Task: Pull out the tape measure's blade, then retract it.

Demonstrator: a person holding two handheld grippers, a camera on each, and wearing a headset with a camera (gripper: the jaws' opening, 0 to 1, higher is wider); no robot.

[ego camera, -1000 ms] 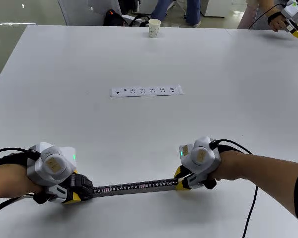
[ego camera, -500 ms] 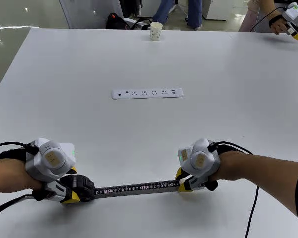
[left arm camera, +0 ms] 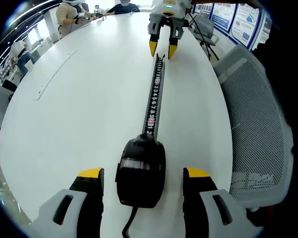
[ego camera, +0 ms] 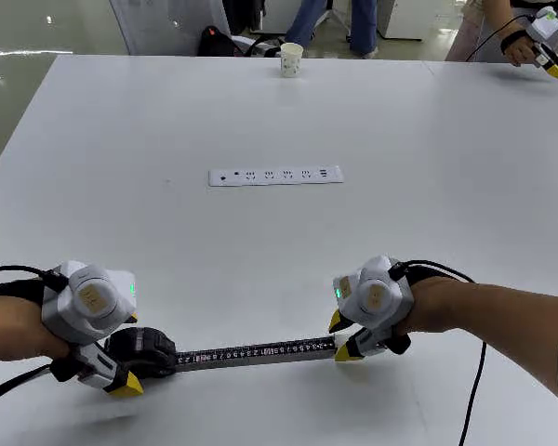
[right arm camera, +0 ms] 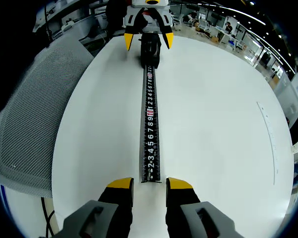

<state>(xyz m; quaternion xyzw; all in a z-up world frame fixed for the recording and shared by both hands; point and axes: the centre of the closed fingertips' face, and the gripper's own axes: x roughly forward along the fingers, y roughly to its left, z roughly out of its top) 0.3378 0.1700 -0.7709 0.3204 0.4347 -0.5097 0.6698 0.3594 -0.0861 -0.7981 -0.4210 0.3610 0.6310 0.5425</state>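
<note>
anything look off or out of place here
Nothing spilled or damaged. One oddity: the blade lies pulled out flat on the table with nothing gripping it. The left gripper is open either side of the case, and the right gripper is open at the blade's tip.

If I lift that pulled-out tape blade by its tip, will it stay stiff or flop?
Probably stiff at first: the blade lies straight between case and right tool. It looks thin, so it may buckle if lifted high. The chunky black case probably anchors its far end.
</note>
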